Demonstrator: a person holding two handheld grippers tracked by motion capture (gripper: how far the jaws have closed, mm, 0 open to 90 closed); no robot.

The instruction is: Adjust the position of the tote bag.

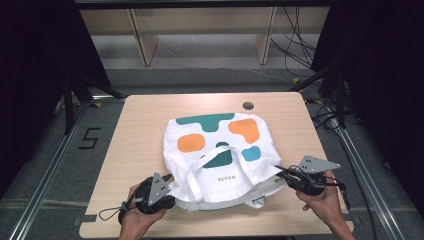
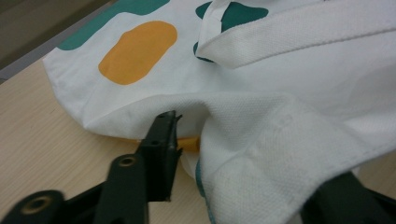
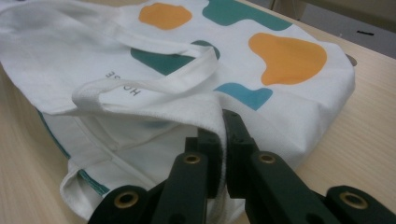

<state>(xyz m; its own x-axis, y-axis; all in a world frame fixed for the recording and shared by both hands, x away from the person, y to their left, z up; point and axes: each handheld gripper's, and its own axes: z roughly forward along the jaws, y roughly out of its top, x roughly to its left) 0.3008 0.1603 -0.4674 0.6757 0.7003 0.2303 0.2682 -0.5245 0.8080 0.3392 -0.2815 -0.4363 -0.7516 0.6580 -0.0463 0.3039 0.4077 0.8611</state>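
Observation:
A white tote bag with orange, green and blue blobs lies flat on the wooden table, its opening toward me and its straps resting on top. My left gripper is at the bag's near left corner. In the left gripper view its jaws stand apart, with the bag's rim draped loosely between them and one fingertip tucked under the fold. My right gripper is at the bag's right rim. In the right gripper view it is shut on a fold of the rim fabric.
A round cable hole sits in the table's far edge. Wooden shelf legs and loose cables are on the floor behind. Metal rails run along both sides of the table. Bare tabletop surrounds the bag.

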